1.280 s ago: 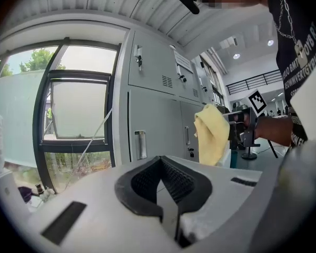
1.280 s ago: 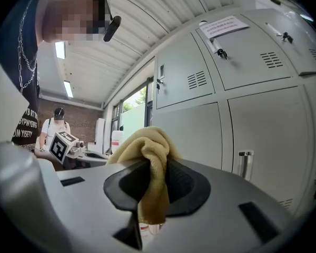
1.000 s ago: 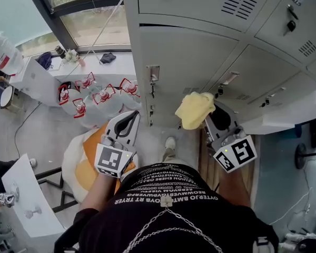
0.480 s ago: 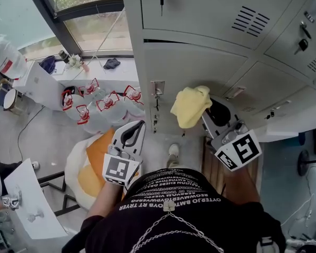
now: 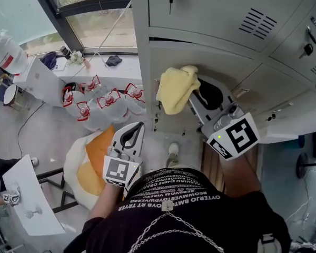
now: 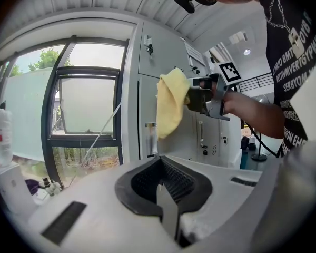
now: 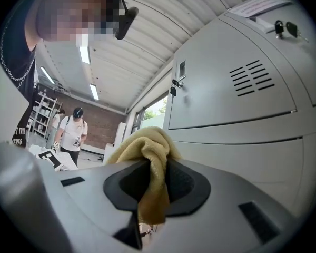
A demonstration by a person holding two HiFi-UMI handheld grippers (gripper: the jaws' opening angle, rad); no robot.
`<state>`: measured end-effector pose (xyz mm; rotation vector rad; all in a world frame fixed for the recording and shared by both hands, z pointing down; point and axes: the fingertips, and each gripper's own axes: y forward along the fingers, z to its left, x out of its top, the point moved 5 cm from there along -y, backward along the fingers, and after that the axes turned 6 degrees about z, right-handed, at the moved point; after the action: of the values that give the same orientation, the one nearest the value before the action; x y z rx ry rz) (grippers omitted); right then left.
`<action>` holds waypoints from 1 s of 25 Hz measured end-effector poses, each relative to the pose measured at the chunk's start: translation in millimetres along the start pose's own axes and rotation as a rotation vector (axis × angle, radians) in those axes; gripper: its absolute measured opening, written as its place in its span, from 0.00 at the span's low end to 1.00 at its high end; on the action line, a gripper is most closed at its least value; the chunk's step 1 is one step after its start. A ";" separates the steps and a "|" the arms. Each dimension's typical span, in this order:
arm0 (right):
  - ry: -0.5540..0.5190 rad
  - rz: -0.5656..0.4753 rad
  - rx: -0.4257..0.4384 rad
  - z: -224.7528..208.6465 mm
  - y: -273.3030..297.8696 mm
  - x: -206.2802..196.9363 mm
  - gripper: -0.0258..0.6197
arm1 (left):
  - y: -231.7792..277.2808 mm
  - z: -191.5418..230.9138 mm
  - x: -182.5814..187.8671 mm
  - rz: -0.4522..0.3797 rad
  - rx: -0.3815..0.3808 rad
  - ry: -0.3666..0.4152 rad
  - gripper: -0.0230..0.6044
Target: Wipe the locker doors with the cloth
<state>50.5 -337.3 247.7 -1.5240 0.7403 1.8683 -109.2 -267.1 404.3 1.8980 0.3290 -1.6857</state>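
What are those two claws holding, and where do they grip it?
The right gripper pinches the yellow cloth by a bunched fold; the left gripper is shut, holding nothing.

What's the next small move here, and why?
Probably press the cloth flat against the locker door and begin a stroke: the right hand-held gripper grips it, bunched, right by the door, with contact unclear.

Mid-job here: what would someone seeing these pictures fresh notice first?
The bright yellow cloth stands out, pinched in the right gripper and raised in front of the grey locker doors. Lower down, the left gripper hangs shut and empty at the person's side. Left of the lockers, water jugs with red labels crowd the floor by the window.
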 end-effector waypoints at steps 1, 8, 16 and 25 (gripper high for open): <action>0.001 -0.004 0.002 0.8 4.7 1.8 0.14 | -1.2 -0.3 -1.1 0.003 0.003 -0.004 0.04; -0.044 0.015 -0.004 11.3 31.7 9.5 0.14 | -8.9 -2.3 -5.6 0.020 0.011 -0.012 0.04; -0.042 0.022 -0.097 -13.5 24.6 13.8 0.14 | -7.4 -14.4 -1.7 0.017 -0.023 -0.010 0.04; -0.018 0.056 -0.208 -44.9 -1.5 2.1 0.14 | -3.0 -21.6 7.4 0.008 -0.066 0.018 0.04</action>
<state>80.2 -369.6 237.4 -1.6257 0.6022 2.0512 -91.7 -253.9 397.2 1.8648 0.3785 -1.6339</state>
